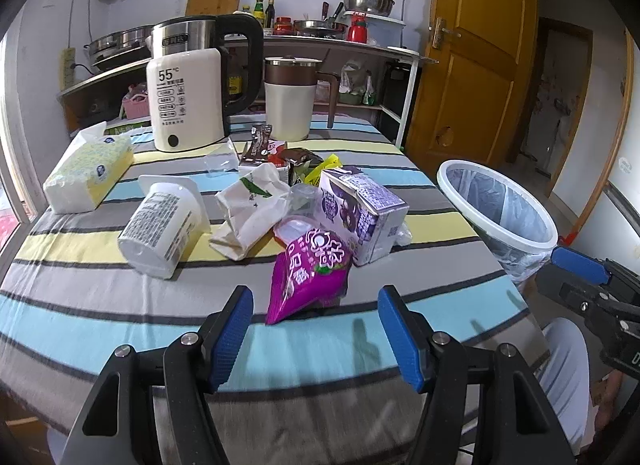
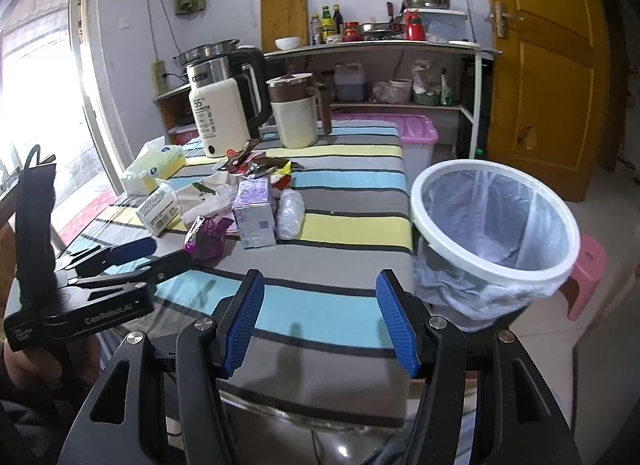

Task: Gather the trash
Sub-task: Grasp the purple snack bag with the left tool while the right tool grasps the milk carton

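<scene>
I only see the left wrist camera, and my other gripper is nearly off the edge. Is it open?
Observer: Yes. The right gripper is open, with nothing between its fingers.
Operator: What's behind the bin?
Observer: A pink stool stands on the floor just past the bin.
Operator: And past the far end of the table?
Observer: A box with a pink lid sits beyond the table.
</scene>
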